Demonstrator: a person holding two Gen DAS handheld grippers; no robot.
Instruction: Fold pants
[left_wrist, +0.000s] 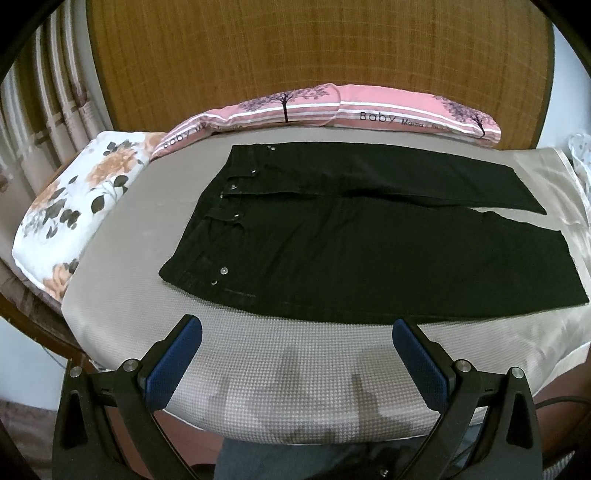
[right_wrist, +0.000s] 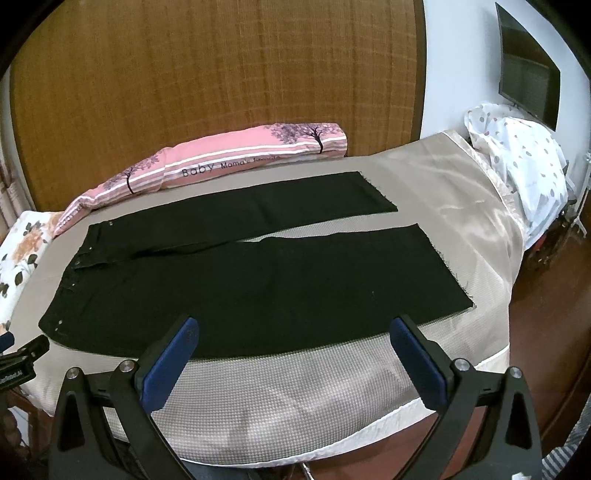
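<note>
- The black pants (left_wrist: 369, 243) lie flat and unfolded on the grey-covered bed (left_wrist: 280, 365), waistband toward the floral pillow (left_wrist: 74, 199), both legs spread slightly apart toward the satin end; a pink bolster (right_wrist: 221, 166) runs along the far side, just beyond the far leg.
- The left gripper (left_wrist: 297, 363) hovers off the near edge by the hip, jaws spread wide and empty; the right gripper (right_wrist: 295, 363) hovers off the near leg, likewise spread and holding nothing.
- The cloth looks like denim: limp but fairly thick and heavy, likely to drape and drag rather than slide; the raw, fraying hems (right_wrist: 448, 266) may be thin to pinch.
- Best holds, I judge: the near waistband corner by the rivets (left_wrist: 218, 277) for the left, the near hem corner for the right; pinch through both layers.
</note>
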